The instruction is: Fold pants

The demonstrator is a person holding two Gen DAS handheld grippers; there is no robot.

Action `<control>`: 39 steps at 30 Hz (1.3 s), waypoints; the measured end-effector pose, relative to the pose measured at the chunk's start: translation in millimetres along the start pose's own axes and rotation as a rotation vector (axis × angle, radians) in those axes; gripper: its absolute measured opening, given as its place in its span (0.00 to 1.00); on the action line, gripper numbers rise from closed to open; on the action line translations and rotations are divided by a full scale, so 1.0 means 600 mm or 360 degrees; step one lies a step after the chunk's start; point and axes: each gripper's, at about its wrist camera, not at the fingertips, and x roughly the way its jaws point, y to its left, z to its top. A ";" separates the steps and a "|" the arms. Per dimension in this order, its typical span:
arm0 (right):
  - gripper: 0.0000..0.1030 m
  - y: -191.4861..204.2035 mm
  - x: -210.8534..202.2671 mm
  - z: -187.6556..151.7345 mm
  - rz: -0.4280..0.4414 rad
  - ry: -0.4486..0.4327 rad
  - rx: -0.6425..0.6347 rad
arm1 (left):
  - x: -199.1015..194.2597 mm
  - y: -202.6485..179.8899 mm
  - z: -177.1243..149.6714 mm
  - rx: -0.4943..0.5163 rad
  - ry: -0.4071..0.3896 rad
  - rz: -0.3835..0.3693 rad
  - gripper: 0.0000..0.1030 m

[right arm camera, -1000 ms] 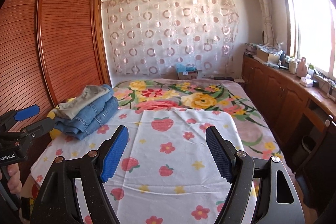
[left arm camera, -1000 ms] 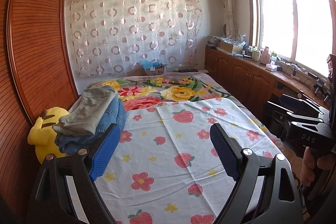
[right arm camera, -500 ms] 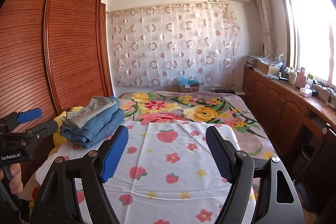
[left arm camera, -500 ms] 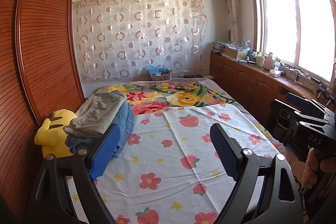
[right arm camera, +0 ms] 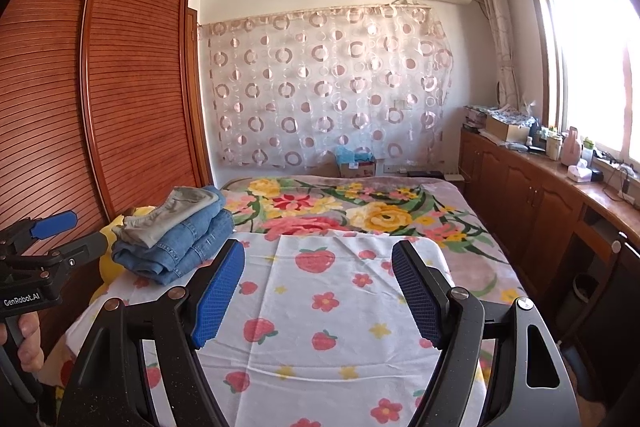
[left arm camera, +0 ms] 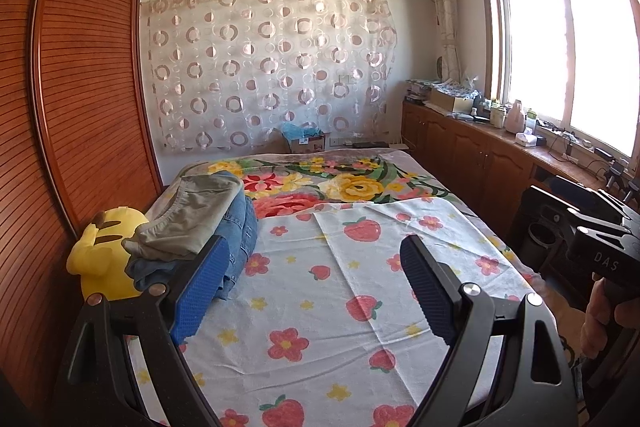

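A stack of folded pants lies at the bed's left edge: grey-olive pants on top of blue jeans. My left gripper is open and empty, held above the strawberry-print sheet, to the right of the stack. My right gripper is open and empty above the same sheet. Each gripper also shows at the edge of the other's view: the left gripper body and the right gripper body.
A yellow plush toy sits beside the stack against the wooden wardrobe. A floral blanket covers the far bed. Wooden cabinets with clutter run under the window on the right. A cardboard box stands by the curtain.
Both grippers have pulled back and tilted up from the bed, so the bed and stack sit lower and farther in view. Jaws stay open; the stack has not moved.
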 end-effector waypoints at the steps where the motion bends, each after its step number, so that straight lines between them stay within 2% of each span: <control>1: 0.76 0.000 0.001 0.000 0.0002 0.0000 0.0000 | 0.000 0.000 0.000 0.0000 0.0001 -0.0001 0.85; 39: 0.76 -0.001 0.005 -0.015 0.0010 -0.0024 -0.0007 | 0.001 -0.001 0.001 0.0002 -0.0006 0.0001 0.85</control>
